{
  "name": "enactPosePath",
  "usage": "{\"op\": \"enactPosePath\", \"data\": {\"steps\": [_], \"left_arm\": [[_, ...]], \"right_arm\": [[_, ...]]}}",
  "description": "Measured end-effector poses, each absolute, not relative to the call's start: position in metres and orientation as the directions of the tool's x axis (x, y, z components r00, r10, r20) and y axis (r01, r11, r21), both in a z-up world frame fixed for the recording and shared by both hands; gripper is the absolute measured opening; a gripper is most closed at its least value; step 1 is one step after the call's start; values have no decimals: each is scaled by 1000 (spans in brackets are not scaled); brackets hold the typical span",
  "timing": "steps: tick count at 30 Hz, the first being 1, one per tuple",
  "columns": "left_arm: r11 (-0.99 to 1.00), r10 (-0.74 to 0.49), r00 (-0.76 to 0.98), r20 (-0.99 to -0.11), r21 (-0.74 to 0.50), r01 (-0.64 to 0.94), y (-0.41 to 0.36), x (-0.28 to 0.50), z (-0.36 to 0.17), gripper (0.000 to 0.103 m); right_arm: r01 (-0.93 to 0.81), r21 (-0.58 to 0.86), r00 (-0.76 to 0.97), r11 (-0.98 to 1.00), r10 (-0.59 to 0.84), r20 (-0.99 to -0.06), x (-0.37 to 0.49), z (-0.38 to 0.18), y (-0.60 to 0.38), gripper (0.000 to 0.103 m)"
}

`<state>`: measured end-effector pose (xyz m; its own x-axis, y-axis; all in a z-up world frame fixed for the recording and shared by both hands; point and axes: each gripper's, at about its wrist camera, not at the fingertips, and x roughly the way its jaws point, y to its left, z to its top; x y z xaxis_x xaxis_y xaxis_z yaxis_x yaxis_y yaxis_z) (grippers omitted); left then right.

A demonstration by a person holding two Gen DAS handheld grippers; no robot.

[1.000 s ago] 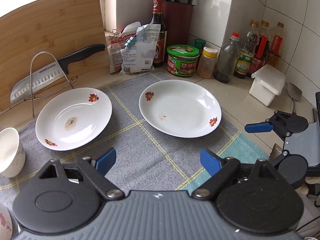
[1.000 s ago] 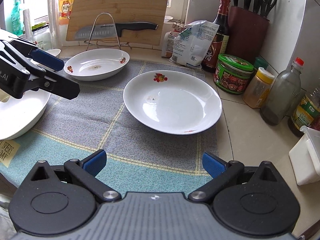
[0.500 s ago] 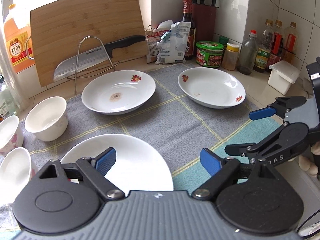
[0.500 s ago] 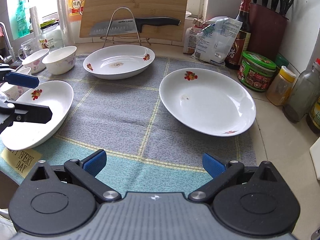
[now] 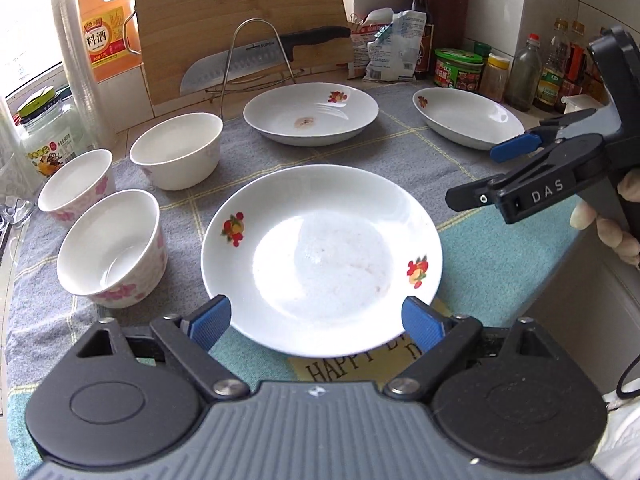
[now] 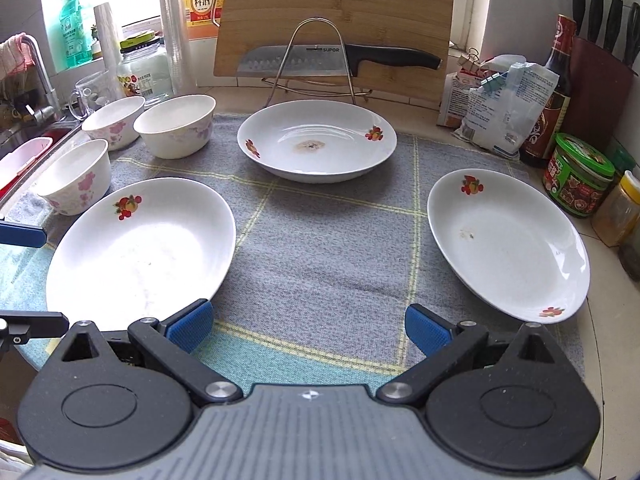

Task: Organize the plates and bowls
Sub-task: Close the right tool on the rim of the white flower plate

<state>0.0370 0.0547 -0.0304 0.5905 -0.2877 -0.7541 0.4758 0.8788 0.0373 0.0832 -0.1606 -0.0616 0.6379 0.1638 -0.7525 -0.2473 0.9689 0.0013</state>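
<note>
Step in hand is judged to be the approach to a first pick; nothing has been gathered yet. The left gripper [image 5: 316, 322] is seen with its jaws wide and opening, the blue pads set either side of the near rim of the white shallow plate with red fruit motifs [image 5: 320, 256]; the rim lies between the fingers but is not pressed by them, so nothing is held. The right gripper [image 6: 308, 332] is likewise wide apart and empty, with only the grey-and-teal checked cloth mat [image 6: 320, 248] between and ahead of its fingers. The next move is judged to call for the left fingers to be lowered over the near rim and closed on it, the plate then being carried onto another plate. In the left wrist view, three bowls are shown left of the fingers: a plain white ceramic bowl [image 5: 178, 150] and two white bowls with pink flower print [image 5: 114, 248] [image 5: 76, 184]. The right gripper is also seen there from the side, right of the fingers, with a gloved hand [image 5: 616, 220] on it. In the right wrist view, the second plate with a brown stain [image 6: 316, 140] is shown straight ahead of the fingers, and the third plate [image 6: 508, 240] ahead to the right.
</note>
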Motion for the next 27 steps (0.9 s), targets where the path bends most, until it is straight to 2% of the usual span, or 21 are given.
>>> {"op": "enactPosePath", "data": {"steps": [12, 14, 19, 23, 27], "left_arm": [[836, -302, 526, -795, 44, 547, 73, 39, -72, 94], [829, -330, 519, -788, 21, 558, 74, 42, -74, 94], [810, -365, 518, -774, 10, 586, 73, 50, -79, 102], [796, -397, 532, -748, 9, 606, 72, 53, -82, 103], [790, -413, 543, -731, 10, 614, 71, 57, -83, 103]], "right_arm": [[-264, 12, 622, 964, 180, -762, 87, -59, -130, 103], [-262, 14, 618, 965, 179, -766, 88, -59, -128, 103], [-271, 41, 605, 962, 203, -770, 86, -60, -121, 103], [-299, 124, 577, 946, 282, -767, 85, -60, -114, 103], [-307, 139, 556, 942, 296, -776, 87, -64, -104, 103]]}}
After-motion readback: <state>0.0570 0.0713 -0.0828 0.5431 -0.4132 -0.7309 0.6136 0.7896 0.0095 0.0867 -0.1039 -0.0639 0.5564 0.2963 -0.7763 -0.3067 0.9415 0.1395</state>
